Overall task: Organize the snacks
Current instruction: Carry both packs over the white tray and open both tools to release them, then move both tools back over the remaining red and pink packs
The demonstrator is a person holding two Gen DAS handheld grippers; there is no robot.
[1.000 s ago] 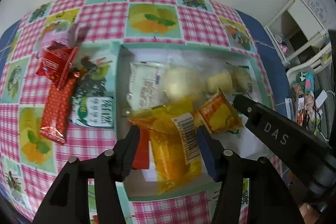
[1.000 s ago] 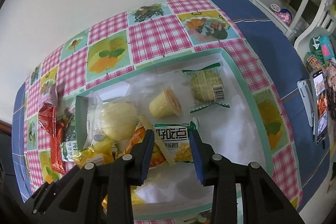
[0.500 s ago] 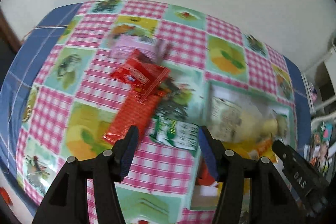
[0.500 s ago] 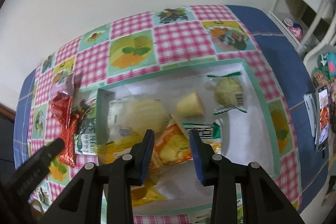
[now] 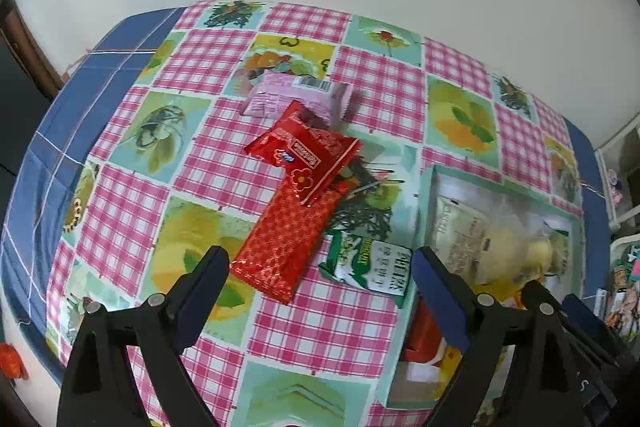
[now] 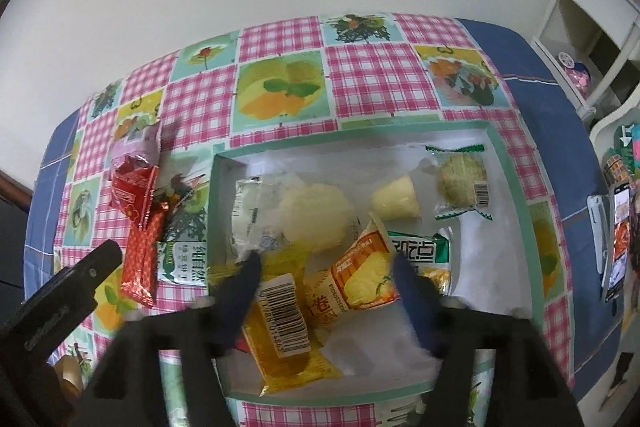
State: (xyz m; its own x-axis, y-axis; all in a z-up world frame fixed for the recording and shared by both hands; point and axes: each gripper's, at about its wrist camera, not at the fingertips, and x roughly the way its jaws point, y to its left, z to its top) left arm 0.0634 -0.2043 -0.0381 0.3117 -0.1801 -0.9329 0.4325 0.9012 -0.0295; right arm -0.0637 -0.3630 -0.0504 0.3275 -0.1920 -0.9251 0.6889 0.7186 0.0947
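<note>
We are swinging the left hand-held gripper point(image 5: 320, 267), jaws apart and empty, off the tray point(image 6: 516, 187) toward the red packs point(image 5: 288, 235) left on the surface, while the right hand-held gripper point(image 6: 326, 277) is widening over the tray's snacks.

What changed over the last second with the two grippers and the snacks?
The left gripper swung left, from over the white tray to above the long red patterned packet and green-and-white packet on the checked tablecloth, open and empty. The right gripper opened wider over the orange snack pouch. No snack visibly moved.
</note>
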